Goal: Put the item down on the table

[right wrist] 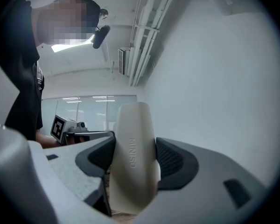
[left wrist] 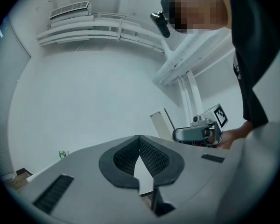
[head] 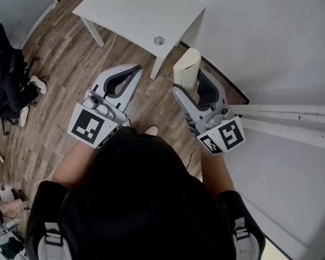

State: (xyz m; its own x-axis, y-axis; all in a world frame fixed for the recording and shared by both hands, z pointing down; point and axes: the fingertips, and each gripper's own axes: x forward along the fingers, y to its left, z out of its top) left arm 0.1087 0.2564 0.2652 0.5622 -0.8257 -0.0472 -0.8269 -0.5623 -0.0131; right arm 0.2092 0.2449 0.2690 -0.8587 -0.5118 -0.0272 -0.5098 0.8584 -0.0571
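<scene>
The item is a cream, smooth moulded piece (right wrist: 133, 143) with raised lettering on its face. It stands upright between the dark ribbed pads (right wrist: 170, 158) of my right gripper (right wrist: 134, 155), which is shut on it. In the head view the item (head: 186, 68) sticks out above my right gripper (head: 192, 85), off the near corner of the white table (head: 130, 10). My left gripper (head: 131, 75) is level with it to the left, jaw tips touching and nothing held. The left gripper view shows its pads (left wrist: 151, 155) meeting at the tip, with the item (left wrist: 159, 124) beyond.
A small round metal thing (head: 159, 40) lies near the table's front corner. Dark bags and clothes (head: 5, 80) are piled on the wood floor at the left. White pipes (head: 292, 118) run along the white wall at the right. A shoe tip (head: 150, 130) shows below the grippers.
</scene>
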